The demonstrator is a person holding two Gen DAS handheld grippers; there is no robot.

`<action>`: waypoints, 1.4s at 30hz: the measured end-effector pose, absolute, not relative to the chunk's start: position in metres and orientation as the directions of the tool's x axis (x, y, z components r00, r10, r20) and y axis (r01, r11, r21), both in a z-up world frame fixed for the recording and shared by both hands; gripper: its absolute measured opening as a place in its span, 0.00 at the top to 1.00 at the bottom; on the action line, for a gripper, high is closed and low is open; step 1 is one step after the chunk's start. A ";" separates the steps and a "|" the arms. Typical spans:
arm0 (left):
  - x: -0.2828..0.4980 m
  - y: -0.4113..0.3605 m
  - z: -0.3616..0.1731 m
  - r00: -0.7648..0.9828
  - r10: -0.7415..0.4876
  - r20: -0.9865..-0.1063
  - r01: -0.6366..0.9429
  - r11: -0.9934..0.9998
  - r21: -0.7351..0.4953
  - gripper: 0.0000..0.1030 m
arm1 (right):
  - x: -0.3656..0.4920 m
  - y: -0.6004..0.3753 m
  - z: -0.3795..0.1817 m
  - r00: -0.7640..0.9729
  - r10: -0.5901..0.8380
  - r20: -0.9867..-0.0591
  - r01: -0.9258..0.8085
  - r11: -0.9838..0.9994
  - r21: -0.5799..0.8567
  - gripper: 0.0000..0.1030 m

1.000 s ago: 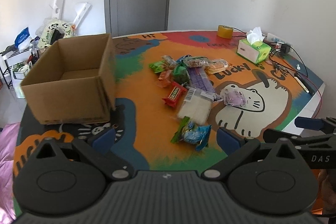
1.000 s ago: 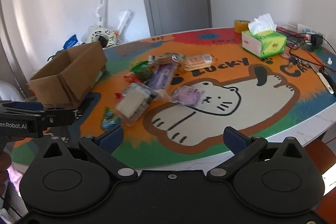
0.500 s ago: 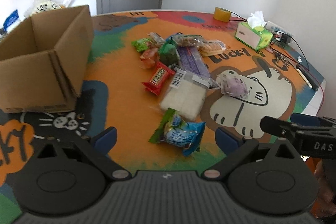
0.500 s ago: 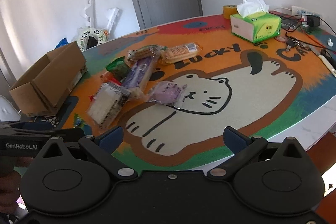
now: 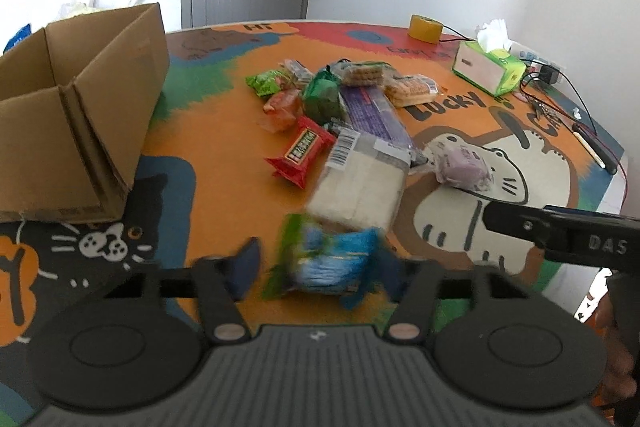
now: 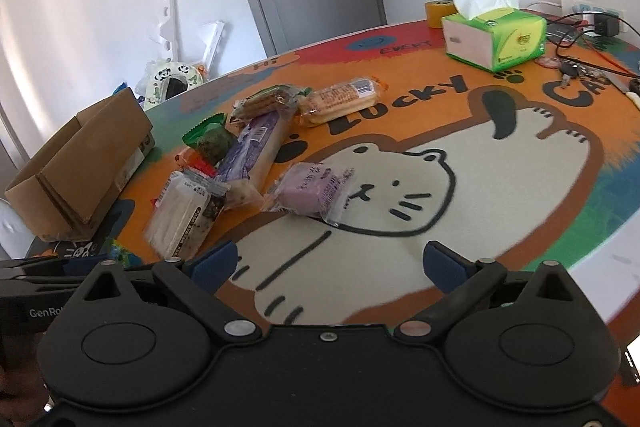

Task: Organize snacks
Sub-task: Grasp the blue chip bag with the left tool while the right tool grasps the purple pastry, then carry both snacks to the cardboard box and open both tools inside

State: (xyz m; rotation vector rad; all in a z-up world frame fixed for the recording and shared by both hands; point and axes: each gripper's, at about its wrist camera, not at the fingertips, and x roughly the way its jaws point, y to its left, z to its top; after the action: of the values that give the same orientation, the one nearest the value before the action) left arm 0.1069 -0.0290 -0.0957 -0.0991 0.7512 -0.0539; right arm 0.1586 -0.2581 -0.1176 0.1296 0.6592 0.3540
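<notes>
A pile of snack packs lies mid-table: a red bar [image 5: 303, 151], a white pack [image 5: 360, 183], a purple pack [image 5: 464, 163], a long purple pack [image 5: 372, 111]. My left gripper [image 5: 320, 267] is open with its fingers on either side of a blue and green snack bag [image 5: 328, 265], which looks blurred. An open cardboard box [image 5: 76, 107] stands to the left. My right gripper [image 6: 328, 259] is open and empty over the cat drawing, near the purple pack [image 6: 312, 187].
A green tissue box [image 6: 496, 39], a tape roll [image 5: 425, 28], cables and keys [image 6: 572, 67] sit at the far right. The table edge [image 6: 600, 263] runs at the right. A door and clutter stand behind the table.
My left gripper has moved forward and down so that the blue and green bag sits between its fingers, and the jaws have narrowed. My right gripper has moved forward over the table.
</notes>
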 end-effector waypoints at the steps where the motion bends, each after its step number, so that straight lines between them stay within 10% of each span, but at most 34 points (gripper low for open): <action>1: 0.107 -0.026 -0.095 0.732 -0.094 -0.675 0.010 0.992 -0.127 0.57 | 0.161 -0.256 -0.118 0.732 0.364 -0.576 -0.282 0.931 0.230 0.06; 21: 0.122 0.018 -0.092 0.745 -0.051 -0.665 -0.096 0.978 -0.183 0.61 | 0.210 -0.215 -0.118 0.736 0.341 -0.585 -0.305 0.938 0.163 0.13; 30: 0.123 0.015 -0.089 0.756 -0.065 -0.652 -0.080 0.978 -0.191 0.61 | 0.204 -0.218 -0.114 0.751 0.349 -0.561 -0.336 0.933 0.130 0.58; 42: 0.104 0.014 -0.064 0.807 -0.067 -0.586 -0.057 0.980 -0.191 0.61 | 0.174 -0.231 -0.095 0.783 0.371 -0.499 -0.337 0.928 0.161 0.63</action>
State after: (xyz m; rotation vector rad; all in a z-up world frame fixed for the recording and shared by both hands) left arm 0.1040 0.0144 -0.0640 -0.2044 0.6321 -0.0053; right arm 0.1737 -0.2309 -0.0955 0.0642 0.5517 0.3826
